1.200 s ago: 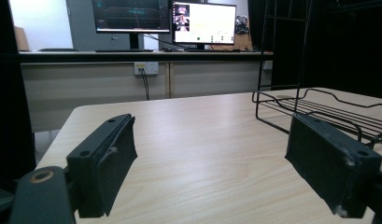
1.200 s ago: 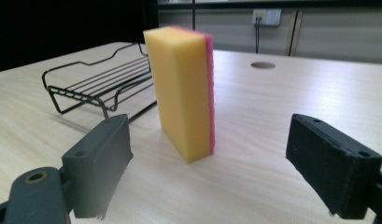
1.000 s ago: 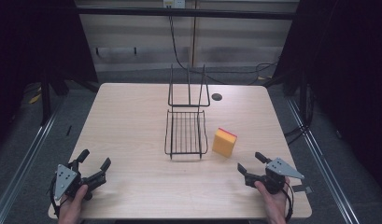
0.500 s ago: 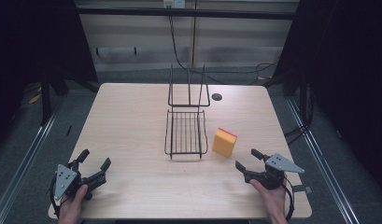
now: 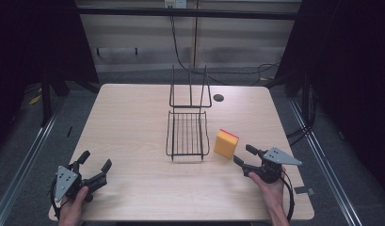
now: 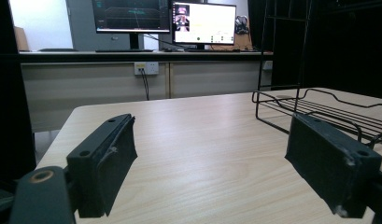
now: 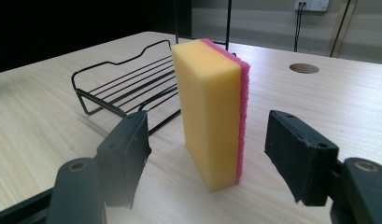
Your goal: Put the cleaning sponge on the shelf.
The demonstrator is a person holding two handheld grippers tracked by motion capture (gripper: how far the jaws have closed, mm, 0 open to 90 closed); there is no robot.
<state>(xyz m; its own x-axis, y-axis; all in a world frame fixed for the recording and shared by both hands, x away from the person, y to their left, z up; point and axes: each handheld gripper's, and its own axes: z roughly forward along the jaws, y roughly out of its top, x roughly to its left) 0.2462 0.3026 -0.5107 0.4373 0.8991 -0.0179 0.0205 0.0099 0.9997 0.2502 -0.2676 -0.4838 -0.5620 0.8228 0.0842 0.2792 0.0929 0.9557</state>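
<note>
A yellow sponge (image 5: 226,143) with a pink backing stands on its edge on the wooden table (image 5: 133,117), just right of a black wire rack (image 5: 188,134). My right gripper (image 5: 243,154) is open and low on the table, just short of the sponge's near right side. In the right gripper view the sponge (image 7: 207,112) stands upright just beyond the open right gripper (image 7: 208,140), with the rack (image 7: 128,91) behind it at the left. My left gripper (image 5: 96,160) rests open at the near left corner. In its own view the left gripper (image 6: 212,140) holds nothing, and the rack (image 6: 328,109) lies off to the right.
The rack has a tall upright wire frame (image 5: 190,89) at its far end. A round cable hole (image 5: 219,97) sits at the back right of the table. Monitors (image 6: 202,22) stand on a desk beyond the table. Dark frame posts flank the table.
My right gripper has slid forward and left along the table, closing in on the sponge. The left gripper, sponge and rack have stayed put.
</note>
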